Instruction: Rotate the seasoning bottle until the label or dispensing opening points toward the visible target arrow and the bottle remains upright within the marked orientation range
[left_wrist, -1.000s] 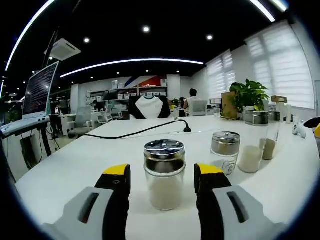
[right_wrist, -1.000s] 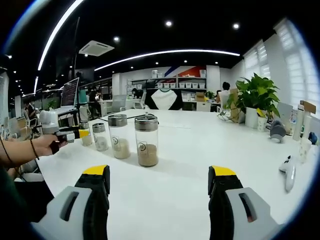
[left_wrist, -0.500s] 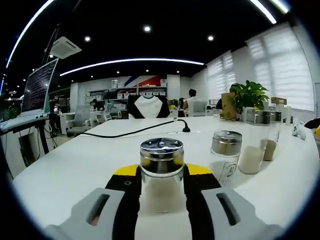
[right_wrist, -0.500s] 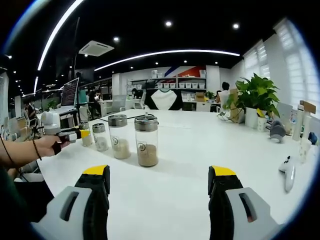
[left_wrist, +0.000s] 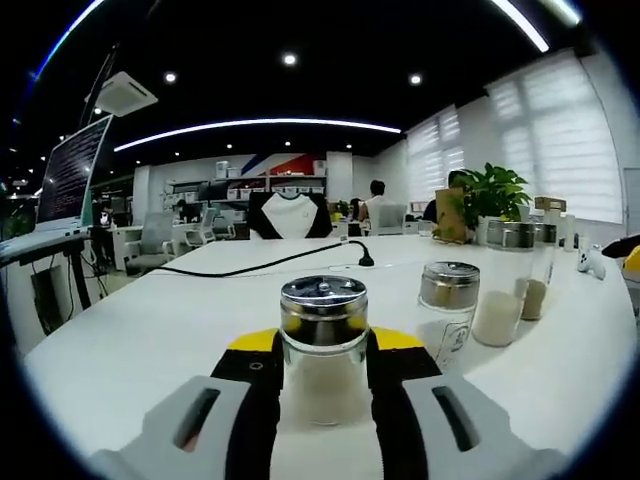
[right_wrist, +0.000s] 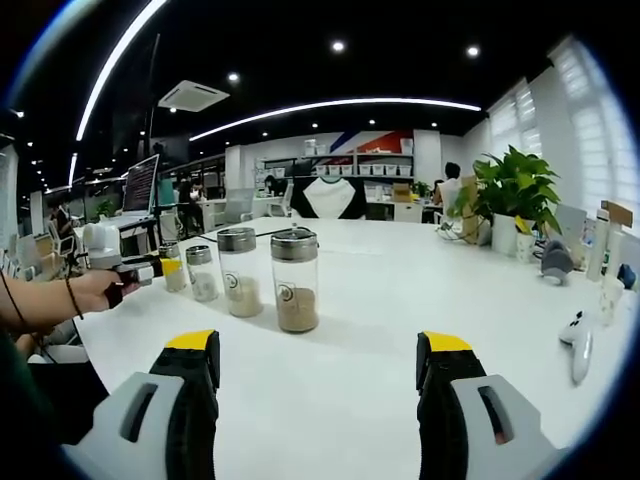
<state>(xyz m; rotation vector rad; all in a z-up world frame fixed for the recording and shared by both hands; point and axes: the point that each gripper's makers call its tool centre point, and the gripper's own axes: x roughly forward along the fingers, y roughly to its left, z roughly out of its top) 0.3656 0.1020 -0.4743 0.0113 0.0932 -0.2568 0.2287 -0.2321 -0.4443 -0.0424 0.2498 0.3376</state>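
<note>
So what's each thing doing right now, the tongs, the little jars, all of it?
Left tongs: shut on the nearest seasoning bottle.
Nearest seasoning bottle: upright, lid on, clamped between the jaws.
Right tongs: open, holding nothing.
Second short bottle: upright on the table, lid on, untouched.
Two tall bottles: upright, lids on, partly filled.
Black cable: lying across the white table.

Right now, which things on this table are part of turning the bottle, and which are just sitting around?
In the job:
seasoning bottle, clamped upright in the left hand-held gripper

Just lying about:
three other bottles
black cable
potted plant
right hand-held gripper, open, holding nothing
</note>
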